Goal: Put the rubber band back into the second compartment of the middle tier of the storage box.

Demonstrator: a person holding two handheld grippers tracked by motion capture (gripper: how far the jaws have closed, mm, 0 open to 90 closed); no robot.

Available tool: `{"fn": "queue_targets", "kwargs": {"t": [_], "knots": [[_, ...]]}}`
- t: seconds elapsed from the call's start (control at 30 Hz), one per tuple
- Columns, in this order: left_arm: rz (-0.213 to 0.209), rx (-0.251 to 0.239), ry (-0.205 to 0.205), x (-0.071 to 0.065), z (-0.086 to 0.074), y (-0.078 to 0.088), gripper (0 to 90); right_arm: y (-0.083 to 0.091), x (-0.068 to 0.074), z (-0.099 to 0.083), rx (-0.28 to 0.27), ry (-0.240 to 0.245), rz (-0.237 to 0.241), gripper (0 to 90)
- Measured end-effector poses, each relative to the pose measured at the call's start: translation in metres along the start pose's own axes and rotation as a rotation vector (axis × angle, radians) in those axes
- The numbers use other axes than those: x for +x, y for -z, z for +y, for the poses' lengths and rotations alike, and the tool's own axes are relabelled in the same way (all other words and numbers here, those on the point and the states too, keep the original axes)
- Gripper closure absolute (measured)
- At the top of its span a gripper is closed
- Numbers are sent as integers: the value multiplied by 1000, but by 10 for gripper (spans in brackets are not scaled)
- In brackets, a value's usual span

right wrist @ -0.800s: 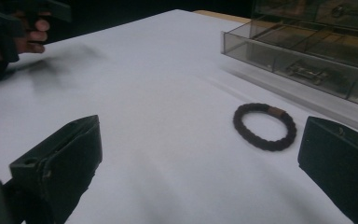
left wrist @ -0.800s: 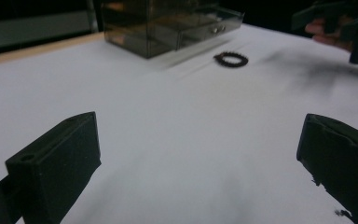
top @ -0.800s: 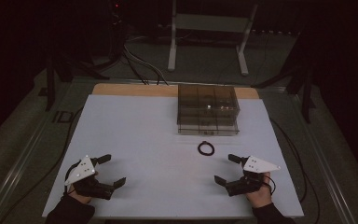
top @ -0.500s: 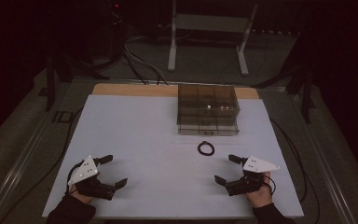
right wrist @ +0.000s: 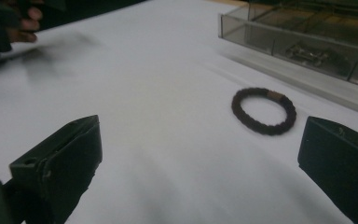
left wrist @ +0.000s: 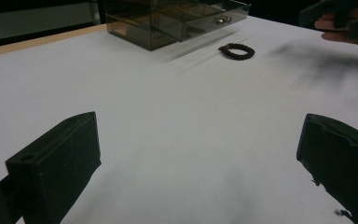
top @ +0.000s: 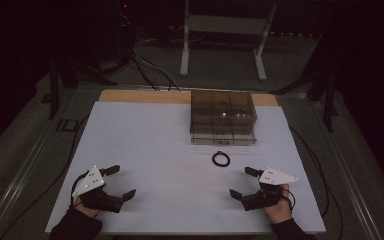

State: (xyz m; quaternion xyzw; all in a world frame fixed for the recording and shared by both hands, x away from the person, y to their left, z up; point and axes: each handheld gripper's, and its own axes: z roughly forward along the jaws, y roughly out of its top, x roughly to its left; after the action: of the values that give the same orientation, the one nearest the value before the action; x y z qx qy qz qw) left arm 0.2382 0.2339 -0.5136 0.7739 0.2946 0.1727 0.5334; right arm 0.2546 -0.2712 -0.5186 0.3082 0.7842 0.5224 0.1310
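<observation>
Dim overall, dark surroundings, white table [top: 170, 150] brightest, soft shadows, far edges perhaps motion-blurred

Small dark braided hair tie [top: 221, 159] with a tan joint, just lying flat on the white table [top: 150, 150], near the smoky clear drawer box [top: 223, 117].

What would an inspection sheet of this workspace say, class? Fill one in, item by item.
Surface: white rectangular tabletop sheet, bare around the things on it.
Job's things: black braided ring-shaped hair band lying flat in front of the smoky clear plastic drawer box, apart from it.
Clutter: nothing seen.
Grippers: left gripper and right gripper near the front edge, jaws wide open, nothing between them.
Cables: black cables on the floor behind the table.
Surroundings: dark room; grey metal stand behind.
</observation>
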Motion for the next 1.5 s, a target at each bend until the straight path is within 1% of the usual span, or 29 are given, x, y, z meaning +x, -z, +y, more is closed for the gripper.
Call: {"fn": "queue_targets", "kwargs": {"t": [0.07, 0.13, 0.17, 0.23, 0.3, 0.37, 0.43, 0.5, 0.63, 0.83, 0.9, 0.97, 1.07, 1.17, 1.3, 1.43, 1.5], "knots": [[3, -2, -4, 0, 0, 1, 2, 0, 1, 0, 6, -2, 1, 0], [1, -7, 0, 0, 0, 1, 2, 0, 2, 0, 11, 8, -5, 0], [0, -9, 6, 0, 0, 1, 3, 1, 2, 0, 10, -1, -3, 0], [0, -6, 4, 0, 0, 1, 3, 2, 3, 0, 8, -18, 4, 0], [-1, -7, 2, 0, 0, 1, 3, 2, 4, 1, 13, -19, 7, 0], [-3, -12, 10, 0, 1, 0, 3, 2, 8, 3, 19, -4, 6, 0], [-2, -11, 5, 0, 1, 0, 3, 1, 11, 5, 28, -2, 18, 0], [-4, -14, 7, 0, 1, 0, 3, 1, 14, 7, 32, 10, 20, 0], [-6, -16, 9, 0, 1, 0, 3, 3, 19, 14, 9, 16, 20, 0], [-8, -15, 6, -1, 1, -1, 3, 6, 25, 25, -17, 28, 47, 0], [-10, -16, 8, -1, 1, -1, 3, 7, 26, 29, -25, 41, 46, 0], [-12, -14, 6, -1, 1, -2, 3, 7, 27, 33, -37, 43, 51, 0], [-13, -13, 4, -1, 2, -2, 3, 7, 29, 38, -48, 64, 48, 0], [-14, -15, 5, -2, 2, -2, 3, 7, 30, 44, -59, 71, 46, 0], [-12, -18, 11, -1, 2, -2, 2, 8, 29, 51, -77, 77, 38, 0], [-15, -16, 9, -1, 2, -2, 3, 8, 28, 57, -98, 74, 41, 0], [-16, -18, 10, -1, 2, -2, 3, 7, 28, 60, -106, 78, 30, 0]]}}
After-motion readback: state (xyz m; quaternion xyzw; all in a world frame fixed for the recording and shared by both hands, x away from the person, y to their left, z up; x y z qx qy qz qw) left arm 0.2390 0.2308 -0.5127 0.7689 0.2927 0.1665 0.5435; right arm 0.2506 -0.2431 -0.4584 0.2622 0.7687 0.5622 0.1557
